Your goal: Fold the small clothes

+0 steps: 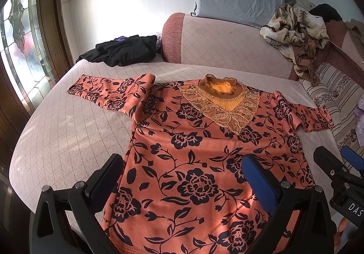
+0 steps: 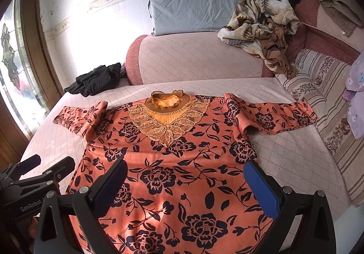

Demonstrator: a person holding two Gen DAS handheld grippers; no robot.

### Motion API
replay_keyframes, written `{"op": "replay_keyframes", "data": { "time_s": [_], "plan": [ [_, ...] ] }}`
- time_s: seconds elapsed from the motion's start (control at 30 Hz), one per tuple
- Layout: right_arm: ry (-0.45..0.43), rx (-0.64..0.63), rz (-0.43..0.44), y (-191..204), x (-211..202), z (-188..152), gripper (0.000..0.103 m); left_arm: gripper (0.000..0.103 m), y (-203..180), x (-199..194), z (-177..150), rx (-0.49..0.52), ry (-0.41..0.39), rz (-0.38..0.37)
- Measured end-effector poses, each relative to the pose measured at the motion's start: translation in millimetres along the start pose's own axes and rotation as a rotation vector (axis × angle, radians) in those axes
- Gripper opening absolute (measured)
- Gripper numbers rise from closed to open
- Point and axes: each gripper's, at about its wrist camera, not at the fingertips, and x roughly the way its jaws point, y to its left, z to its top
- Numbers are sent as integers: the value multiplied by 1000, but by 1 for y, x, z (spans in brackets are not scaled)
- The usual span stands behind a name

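Directly below both gripper [image 1: 182, 176] spans: top [image 1: 193, 144]

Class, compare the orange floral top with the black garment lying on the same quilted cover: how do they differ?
The orange floral top lies spread flat, sleeves out; the black garment is a crumpled heap. The top is patterned with a lace collar; the black one looks plain. The top lies near the grippers, the black one at the far corner. Both rest on the quilted cover.

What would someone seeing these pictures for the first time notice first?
An orange floral top lies spread flat on the quilted pink bed, sleeves out, lace collar toward the headboard. Both grippers, left and right, hover open over its hem. Behind, a grey pillow leans on the wall beside a crumpled blanket.
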Motion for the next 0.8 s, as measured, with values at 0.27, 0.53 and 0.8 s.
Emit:
{"op": "replay_keyframes", "data": {
  "time_s": [0.27, 0.53, 0.8],
  "plan": [
    [17, 6, 5, -3, 11, -1, 103, 103, -3, 12, 0, 8, 20, 1],
    [-44, 323, 62, -130, 46, 19, 103, 103, 68, 45, 3, -148, 47, 72],
    [50, 904, -68, -377, 163, 18, 89, 103, 191, 103, -19, -393, 171, 275]
  ]
}}
